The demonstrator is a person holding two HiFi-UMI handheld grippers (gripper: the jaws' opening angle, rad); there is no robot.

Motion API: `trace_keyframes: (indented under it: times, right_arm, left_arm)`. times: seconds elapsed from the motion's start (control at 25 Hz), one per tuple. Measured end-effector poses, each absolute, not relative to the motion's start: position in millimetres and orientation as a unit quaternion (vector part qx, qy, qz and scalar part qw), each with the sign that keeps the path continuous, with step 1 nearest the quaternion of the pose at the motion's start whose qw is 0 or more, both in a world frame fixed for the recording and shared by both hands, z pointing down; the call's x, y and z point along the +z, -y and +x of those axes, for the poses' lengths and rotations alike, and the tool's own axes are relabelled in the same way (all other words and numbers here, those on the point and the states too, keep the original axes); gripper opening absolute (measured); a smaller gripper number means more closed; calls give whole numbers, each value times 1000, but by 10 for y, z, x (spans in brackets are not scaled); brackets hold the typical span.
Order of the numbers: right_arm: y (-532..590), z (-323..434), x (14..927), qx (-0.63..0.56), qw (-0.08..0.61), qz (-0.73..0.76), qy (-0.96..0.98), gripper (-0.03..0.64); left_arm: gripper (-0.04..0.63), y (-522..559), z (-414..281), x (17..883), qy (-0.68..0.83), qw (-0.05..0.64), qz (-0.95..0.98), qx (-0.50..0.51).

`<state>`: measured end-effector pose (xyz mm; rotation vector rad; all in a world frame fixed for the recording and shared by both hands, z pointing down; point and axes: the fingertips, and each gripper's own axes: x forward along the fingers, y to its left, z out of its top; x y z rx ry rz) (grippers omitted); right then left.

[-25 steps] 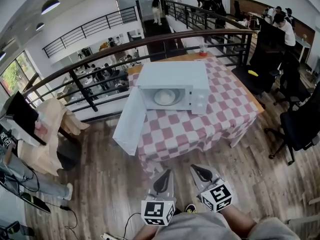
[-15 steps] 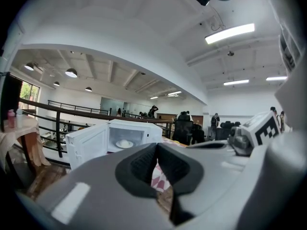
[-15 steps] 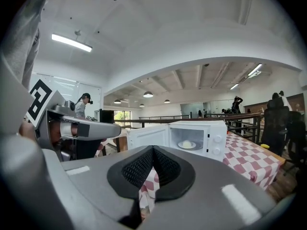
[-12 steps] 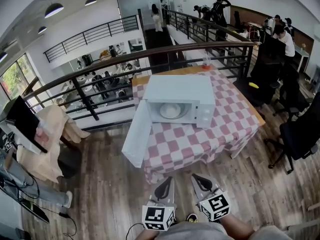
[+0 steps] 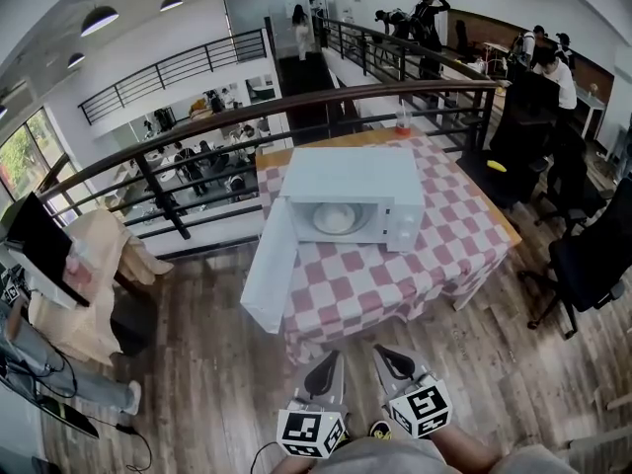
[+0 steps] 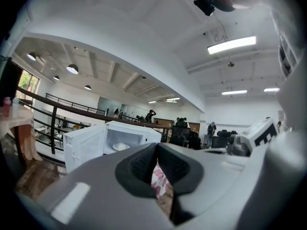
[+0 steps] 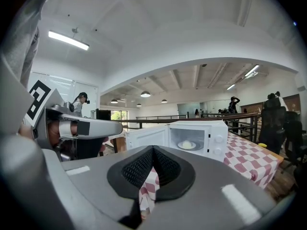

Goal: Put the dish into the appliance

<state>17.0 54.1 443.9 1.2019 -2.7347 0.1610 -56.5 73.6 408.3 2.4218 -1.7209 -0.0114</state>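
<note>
Two tongs show low in the head view, well short of the microwave (image 5: 346, 181): my left gripper (image 5: 324, 368) and my right gripper (image 5: 393, 361), both over the plank floor (image 5: 197, 363). The microwave stands on a table with a red-and-white checked cloth (image 5: 395, 275). Its door (image 5: 269, 275) hangs wide open on the microwave's left as seen, out past the table edge. The dish (image 5: 334, 217) already sits inside the microwave. A dark railing (image 5: 296, 97) runs behind the microwave, and an office chair (image 5: 592, 255) stands well to its right.

Left gripper view: my jaws are together with nothing between them. The microwave (image 6: 136, 137) lies ahead, and the dish (image 6: 121, 146) shows pale in its cavity.

Right gripper view: jaws likewise together and empty. The dish (image 7: 186, 144) rests on the microwave's floor, beside the open door (image 7: 146, 139).

In my judgement, the step remaining is closing the door:
- Keep the jaws together.
- Meet the door's outer face near its free edge.
- Push in one steady arc until it latches.
- Avoid shoving the microwave, since the cloth may slide.
</note>
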Motion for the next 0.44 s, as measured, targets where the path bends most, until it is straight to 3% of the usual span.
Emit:
trace_keyframes:
  times: [0.44]
  right_arm:
    - [-516, 175, 4463, 57, 72, 399, 912, 0]
  left_arm:
    - [11, -732, -580, 4168, 595, 71, 800, 31]
